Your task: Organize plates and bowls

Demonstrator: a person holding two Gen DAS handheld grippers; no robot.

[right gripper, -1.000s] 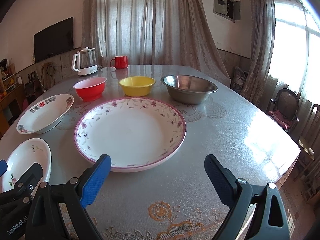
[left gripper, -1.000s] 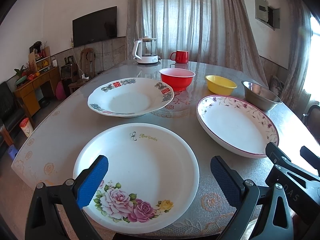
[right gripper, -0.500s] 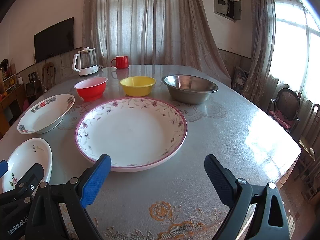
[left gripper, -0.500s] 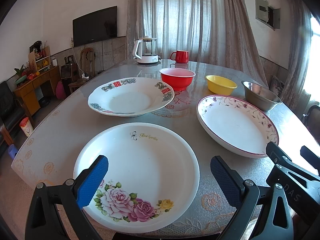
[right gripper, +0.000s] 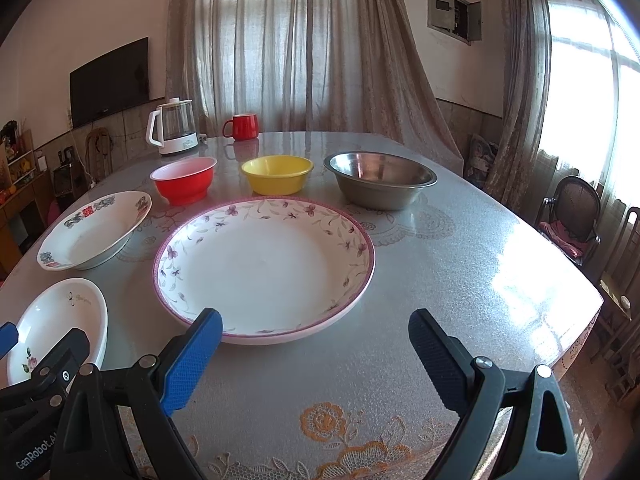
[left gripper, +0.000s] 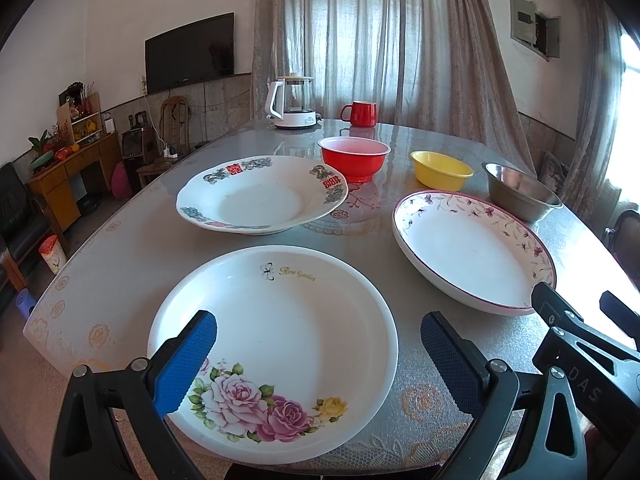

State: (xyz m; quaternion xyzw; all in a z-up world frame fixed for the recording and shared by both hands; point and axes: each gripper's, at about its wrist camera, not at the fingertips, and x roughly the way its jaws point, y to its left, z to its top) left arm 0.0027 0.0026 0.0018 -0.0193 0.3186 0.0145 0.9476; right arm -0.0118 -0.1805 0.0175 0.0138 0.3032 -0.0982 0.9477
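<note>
Hovering low over the near edge of the desk [right gripper: 460,248], the left gripper [left gripper: 318,344] held its jaws wide apart with nothing between them, the rose plate [left gripper: 280,320] lying directly beneath. The right gripper [right gripper: 314,346] was likewise spread wide and empty, just short of the purple-rimmed plate [right gripper: 264,264] at 12 o'clock. From that plate, the plate with red characters [right gripper: 92,232] sat at 9 o'clock. Three bowls lined up behind: the red bowl [right gripper: 184,180] at 11 o'clock, the yellow bowl [right gripper: 277,174] at 12, the steel bowl [right gripper: 380,180] at 1. A kettle [right gripper: 173,128] and red mug [right gripper: 242,127] stood at the far edge.
</note>
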